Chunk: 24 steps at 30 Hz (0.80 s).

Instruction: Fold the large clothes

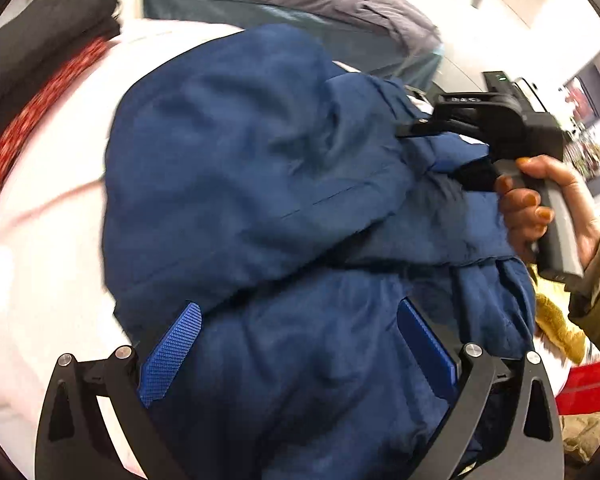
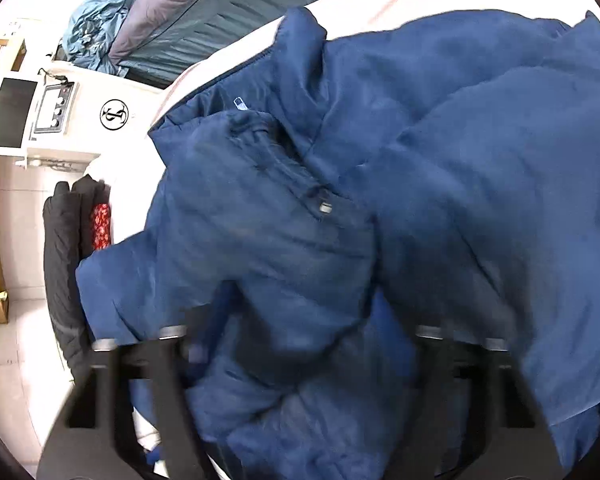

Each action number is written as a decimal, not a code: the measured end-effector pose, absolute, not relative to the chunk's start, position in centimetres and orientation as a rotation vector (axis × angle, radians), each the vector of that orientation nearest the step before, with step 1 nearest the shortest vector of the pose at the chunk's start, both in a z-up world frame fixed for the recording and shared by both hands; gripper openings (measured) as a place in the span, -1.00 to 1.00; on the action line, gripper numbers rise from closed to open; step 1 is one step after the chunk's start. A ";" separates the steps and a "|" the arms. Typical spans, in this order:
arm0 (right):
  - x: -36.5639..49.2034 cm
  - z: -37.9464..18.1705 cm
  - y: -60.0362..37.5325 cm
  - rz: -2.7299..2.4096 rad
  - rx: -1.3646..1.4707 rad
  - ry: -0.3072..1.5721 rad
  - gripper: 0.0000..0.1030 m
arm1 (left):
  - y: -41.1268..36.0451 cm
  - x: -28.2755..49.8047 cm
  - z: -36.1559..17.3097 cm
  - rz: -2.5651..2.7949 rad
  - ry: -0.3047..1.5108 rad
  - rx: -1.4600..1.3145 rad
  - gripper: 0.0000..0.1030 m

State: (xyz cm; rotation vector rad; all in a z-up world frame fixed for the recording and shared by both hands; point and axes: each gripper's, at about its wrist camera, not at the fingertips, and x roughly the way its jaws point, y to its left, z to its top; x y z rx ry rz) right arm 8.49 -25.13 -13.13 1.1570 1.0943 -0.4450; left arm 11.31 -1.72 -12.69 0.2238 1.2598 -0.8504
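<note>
Blue padded jacket [image 1: 260, 168] lies bunched on a white bed [image 1: 40, 240], filling the near and middle ground. Left gripper [image 1: 296, 344] hangs released above it, pads spread wide, fabric showing between them. Right gripper [image 2: 296, 364] sits low over the jacket's near folds; blur hides its pads, so its grip cannot be told. A hand [image 1: 540, 208] holds its handle at right.

Left claw [image 1: 296, 344]: jaws spread wide, angled steeply down. Right claw [image 1: 428, 128]: tips hidden, state unclear; a hand [image 1: 540, 200] wraps its grey handle, olive sleeve [image 1: 596, 292] at wrist.
</note>
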 end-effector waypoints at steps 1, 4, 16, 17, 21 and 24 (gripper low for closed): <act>8.6 -12.6 -25.0 -0.447 1.142 1.081 -0.27 | -1.2 11.4 -12.8 -0.834 1.263 0.216 0.87; 8.5 -9.7 -24.7 -0.406 1.065 1.034 -0.59 | 0.2 12.2 -13.0 -0.787 1.271 0.189 0.87; -0.6 -7.4 -20.0 -0.534 0.827 1.065 -0.66 | -3.6 15.5 -8.4 -0.824 1.129 0.192 0.87; -1.4 -9.1 -20.1 -0.547 0.873 1.098 -0.65 | -4.2 15.5 -8.6 -0.828 1.130 0.210 0.87; -3.5 -13.0 -21.2 -0.559 1.117 1.152 -0.08 | -7.6 14.6 -10.5 -0.843 1.166 0.310 0.87; -3.4 -11.5 -21.4 -0.572 1.025 1.168 0.08 | -9.2 13.1 -12.2 -0.801 1.158 0.451 0.87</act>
